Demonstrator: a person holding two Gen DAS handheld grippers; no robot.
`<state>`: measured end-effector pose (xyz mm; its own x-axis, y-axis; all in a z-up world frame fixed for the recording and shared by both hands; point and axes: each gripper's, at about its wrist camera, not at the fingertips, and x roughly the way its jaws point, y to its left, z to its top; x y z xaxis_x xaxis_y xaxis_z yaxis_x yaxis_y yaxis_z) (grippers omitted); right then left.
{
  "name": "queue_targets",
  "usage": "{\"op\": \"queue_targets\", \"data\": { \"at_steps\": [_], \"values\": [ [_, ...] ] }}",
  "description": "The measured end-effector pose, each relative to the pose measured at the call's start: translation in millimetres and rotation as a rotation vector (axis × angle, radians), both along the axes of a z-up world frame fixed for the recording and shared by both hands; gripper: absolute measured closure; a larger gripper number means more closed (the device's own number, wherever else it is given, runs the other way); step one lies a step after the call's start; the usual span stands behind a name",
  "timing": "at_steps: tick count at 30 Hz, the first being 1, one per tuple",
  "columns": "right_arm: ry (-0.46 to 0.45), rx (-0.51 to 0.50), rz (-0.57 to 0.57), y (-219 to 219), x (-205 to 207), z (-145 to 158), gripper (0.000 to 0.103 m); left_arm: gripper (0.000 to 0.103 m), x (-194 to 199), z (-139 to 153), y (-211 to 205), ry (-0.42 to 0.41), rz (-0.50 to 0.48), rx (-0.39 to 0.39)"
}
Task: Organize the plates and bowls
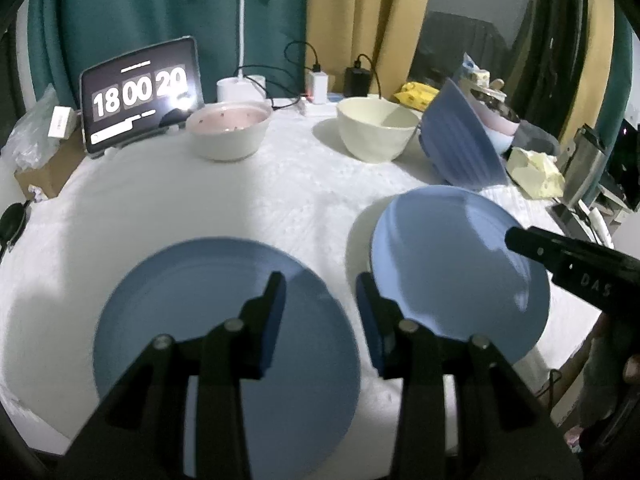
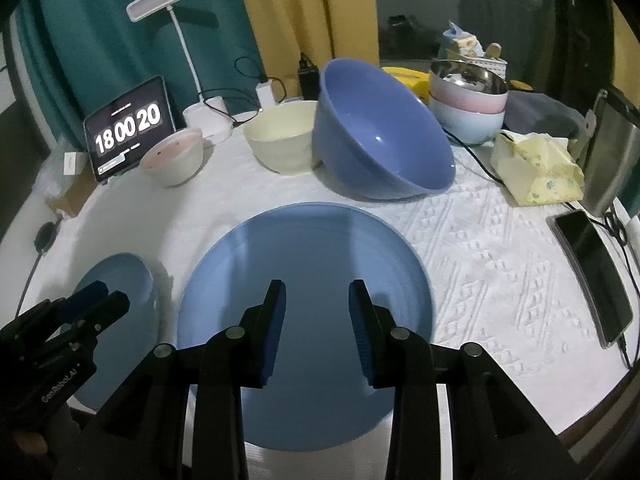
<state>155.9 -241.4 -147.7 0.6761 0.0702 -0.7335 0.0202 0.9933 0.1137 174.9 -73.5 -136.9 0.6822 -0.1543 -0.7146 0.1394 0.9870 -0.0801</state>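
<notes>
Two blue plates lie on the white tablecloth near its front edge. My left gripper (image 1: 320,280) hovers open over the right rim of the left plate (image 1: 192,300), with nothing between its pads. My right gripper (image 2: 316,286) stands open above the right plate (image 2: 312,248), also holding nothing. Each gripper shows in the other's view: the right gripper (image 1: 520,242) and the left gripper (image 2: 110,294), which is over the left plate (image 2: 120,276). Further back stand a pink-lined bowl (image 1: 228,128), a cream bowl (image 1: 376,128) and a large blue bowl (image 2: 380,136) tipped on its side.
A stack of bowls (image 2: 468,108) with a steel one on top sits at the back right. A tablet clock (image 1: 140,96), a lamp base (image 1: 236,88) and chargers line the back. A yellow tissue pack (image 2: 536,168), a phone (image 2: 596,276) and a steel container (image 2: 612,152) crowd the right side.
</notes>
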Motion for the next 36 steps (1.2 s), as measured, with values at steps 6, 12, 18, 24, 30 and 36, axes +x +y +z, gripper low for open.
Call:
{"op": "queue_targets", "data": {
  "at_steps": [6, 12, 18, 24, 30, 36],
  "values": [
    [0.01, -0.012, 0.02, 15, 5, -1, 0.068, 0.064, 0, 0, 14, -0.009, 0.013, -0.012],
    [0.022, -0.019, 0.049, 34, 11, -3, 0.068, 0.061, 2, -2, 30, -0.004, 0.028, -0.033],
    [0.031, -0.028, 0.069, 51, 18, -5, 0.068, 0.06, 5, -1, 47, -0.011, 0.043, -0.043],
    [0.042, -0.044, 0.09, 68, 25, -7, 0.068, 0.06, 7, -2, 66, -0.003, 0.058, -0.065],
    [0.059, -0.052, 0.112, 84, 34, -13, 0.068, 0.058, 8, -4, 86, -0.006, 0.088, -0.056],
    [0.071, -0.061, 0.142, 100, 40, -17, 0.068, 0.047, 8, -6, 104, -0.007, 0.115, -0.064]
  ]
}}
